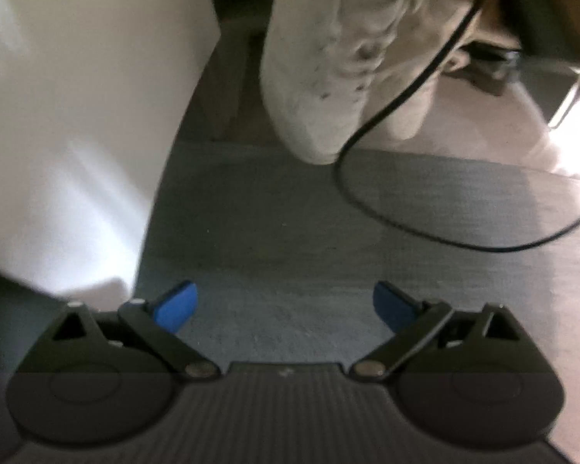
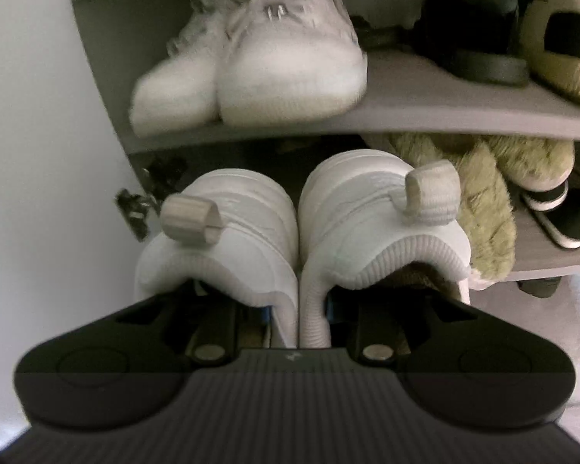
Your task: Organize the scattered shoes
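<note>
In the right wrist view my right gripper (image 2: 297, 309) is shut on a pair of white sneakers, one finger inside each heel opening, pinching the two inner walls together. The left sneaker (image 2: 220, 232) and right sneaker (image 2: 371, 216) point toes-first at the lower shelf (image 2: 541, 266) of a grey shoe rack. In the left wrist view my left gripper (image 1: 285, 305) stands open over a grey mat (image 1: 290, 232), nothing between its blue pads (image 1: 176, 305). Beyond it a scuffed white sneaker (image 1: 321, 77) is blurred at the mat's far edge.
The upper shelf (image 2: 406, 112) carries another white sneaker pair (image 2: 290, 62), black sandals (image 2: 475, 54) and a beige slipper (image 2: 560, 58). Furry slippers (image 2: 487, 201) and a black-and-white shoe (image 2: 560, 220) fill the lower shelf's right. A black cable (image 1: 406, 208) loops over the mat; a white wall (image 1: 77, 116) stands left.
</note>
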